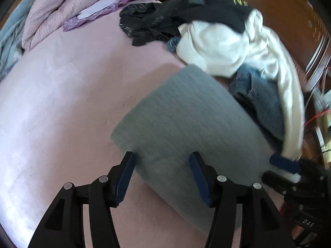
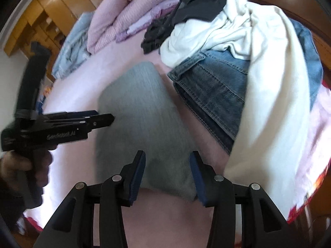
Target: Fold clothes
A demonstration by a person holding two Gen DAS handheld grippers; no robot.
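Note:
A grey folded garment (image 1: 186,124) lies flat on the pink bed sheet (image 1: 62,103). My left gripper (image 1: 162,157) hovers over its near left corner, open, the blue pads standing apart and pressing nothing. From the right wrist view the same grey garment (image 2: 140,113) runs away from my right gripper (image 2: 167,155). That gripper is open above the garment's near edge, with cloth below the gap and no grip on it. The left gripper (image 2: 103,117) shows side-on at the garment's left edge, and the right gripper (image 1: 287,165) shows at the lower right.
A loose pile sits right of the grey garment: a white garment (image 1: 217,47), blue jeans (image 1: 258,99) and black clothes (image 1: 206,8). Pink pillows (image 1: 62,6) and a light blue cloth (image 1: 10,37) lie at the far left. A hand (image 2: 31,165) holds the left gripper.

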